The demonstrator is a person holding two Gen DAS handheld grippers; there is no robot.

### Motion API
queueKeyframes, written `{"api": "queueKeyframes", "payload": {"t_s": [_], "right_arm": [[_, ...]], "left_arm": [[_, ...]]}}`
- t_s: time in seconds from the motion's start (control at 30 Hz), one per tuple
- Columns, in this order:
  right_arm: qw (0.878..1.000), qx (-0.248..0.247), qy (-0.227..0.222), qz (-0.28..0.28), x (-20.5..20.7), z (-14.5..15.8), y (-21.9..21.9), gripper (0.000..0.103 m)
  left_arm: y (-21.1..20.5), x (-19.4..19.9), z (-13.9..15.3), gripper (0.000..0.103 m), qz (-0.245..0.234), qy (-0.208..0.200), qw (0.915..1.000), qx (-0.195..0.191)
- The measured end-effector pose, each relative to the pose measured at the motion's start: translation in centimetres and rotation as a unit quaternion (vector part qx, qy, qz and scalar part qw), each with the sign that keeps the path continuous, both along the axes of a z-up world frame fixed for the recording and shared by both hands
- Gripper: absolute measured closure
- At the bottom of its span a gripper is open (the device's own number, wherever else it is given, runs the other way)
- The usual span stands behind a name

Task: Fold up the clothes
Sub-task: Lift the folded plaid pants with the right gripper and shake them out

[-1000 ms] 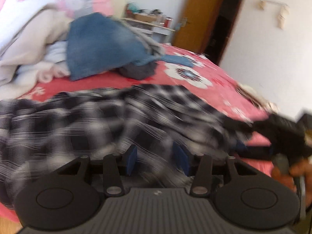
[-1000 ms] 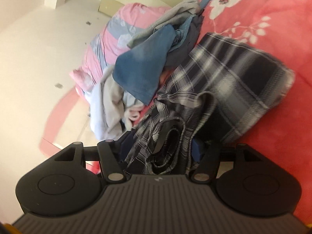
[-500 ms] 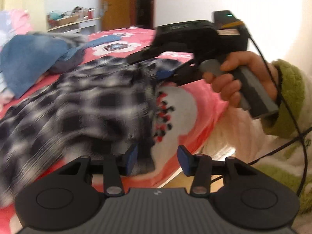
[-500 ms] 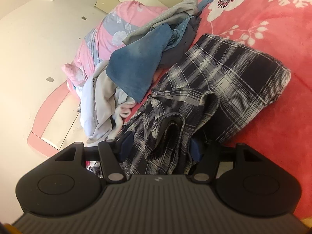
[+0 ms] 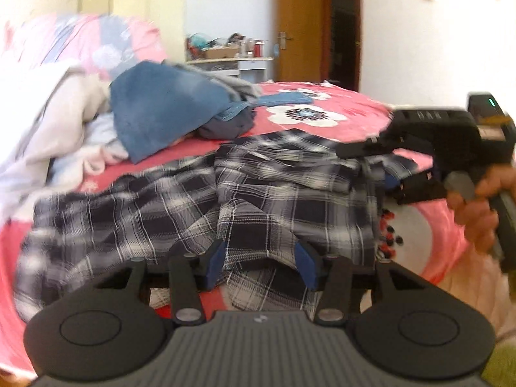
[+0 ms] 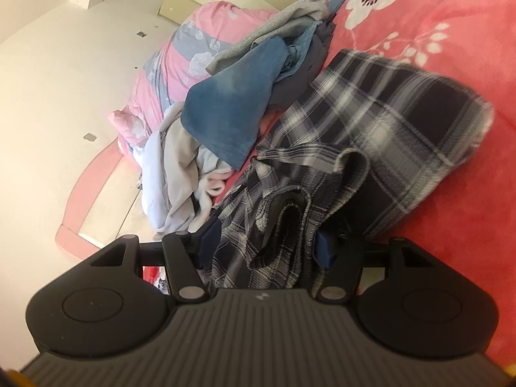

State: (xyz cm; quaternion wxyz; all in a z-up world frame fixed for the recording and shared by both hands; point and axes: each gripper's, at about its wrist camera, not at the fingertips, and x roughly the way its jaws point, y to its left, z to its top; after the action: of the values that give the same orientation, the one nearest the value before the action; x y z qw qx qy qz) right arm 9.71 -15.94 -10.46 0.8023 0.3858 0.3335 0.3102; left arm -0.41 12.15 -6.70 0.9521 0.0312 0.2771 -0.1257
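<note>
A black-and-white plaid shirt (image 5: pixel 274 200) lies crumpled on the red flowered bedspread (image 5: pixel 338 109). My left gripper (image 5: pixel 259 262) is open at the shirt's near edge, and a hem flap lies between its blue pads without being pinched. My right gripper (image 6: pixel 266 245) is shut on a thick bunch of the plaid shirt (image 6: pixel 403 122), which trails away flat over the bed. Seen from the left wrist, the right gripper (image 5: pixel 391 180), held by a person's hand (image 5: pixel 474 213), grips the shirt's right end just above the bed.
A heap of other clothes sits behind the shirt: a blue denim garment (image 5: pixel 161 106), grey and white pieces (image 5: pixel 58 122), and a pink quilt (image 6: pixel 200 48). The bed's edge (image 5: pixel 429 277) drops off at the right. A door (image 5: pixel 300 25) and a cluttered shelf (image 5: pixel 225 51) stand beyond.
My left gripper swung right toward the hand and back, and now sits at the shirt's near hem. The right gripper kept its hold and shifted only slightly.
</note>
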Motion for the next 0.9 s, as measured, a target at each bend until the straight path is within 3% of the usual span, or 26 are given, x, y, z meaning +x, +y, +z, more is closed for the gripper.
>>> {"api": "queueKeyframes", "payload": {"t_s": [0.03, 0.07, 0.13, 0.23, 0.37, 0.43, 0.53, 0.63, 0.73, 0.9], "right_arm": [[1.000, -0.008, -0.003, 0.004, 0.1, 0.0, 0.4, 0.054], [1.000, -0.017, -0.005, 0.009, 0.2, 0.0, 0.8, 0.075], [0.999, -0.045, -0.013, 0.015, 0.3, 0.3, 1.5, 0.096], [0.996, -0.068, -0.057, 0.004, 0.3, 2.4, 0.8, 0.097], [0.984, -0.110, -0.136, -0.033, 2.4, 8.4, -4.3, 0.097], [0.970, -0.161, -0.171, -0.057, 4.2, 12.0, -8.2, 0.097], [0.940, -0.258, -0.203, -0.088, 7.5, 16.8, -14.5, 0.097], [0.915, -0.343, -0.192, -0.096, 11.6, 20.1, -20.9, 0.097], [0.883, -0.432, -0.159, -0.089, 16.0, 20.5, -25.8, 0.097], [0.840, -0.538, -0.037, -0.057, 23.3, 13.3, -31.6, 0.097]], "left_arm": [[0.2, 0.1, 0.0, 0.054, 0.006, 0.003, 0.9999, -0.012], [0.4, 0.2, 0.0, 0.054, 0.012, 0.004, 0.9996, -0.025], [0.8, 0.3, 0.2, 0.054, 0.021, 0.005, 0.9986, -0.048], [1.1, 0.7, 0.5, 0.054, 0.029, 0.010, 0.9973, -0.067], [1.1, 1.7, 0.4, 0.054, 0.037, 0.026, 0.9963, -0.074], [1.0, 2.2, 0.4, 0.054, 0.040, 0.034, 0.9956, -0.077], [1.0, 2.9, 0.4, 0.054, 0.046, 0.046, 0.9945, -0.082], [0.8, 3.7, 0.3, 0.054, 0.051, 0.059, 0.9934, -0.084], [0.0, 4.8, 0.0, 0.054, 0.056, 0.075, 0.9932, -0.068], [-0.9, 6.1, -0.4, 0.054, 0.062, 0.093, 0.9928, -0.041]]}}
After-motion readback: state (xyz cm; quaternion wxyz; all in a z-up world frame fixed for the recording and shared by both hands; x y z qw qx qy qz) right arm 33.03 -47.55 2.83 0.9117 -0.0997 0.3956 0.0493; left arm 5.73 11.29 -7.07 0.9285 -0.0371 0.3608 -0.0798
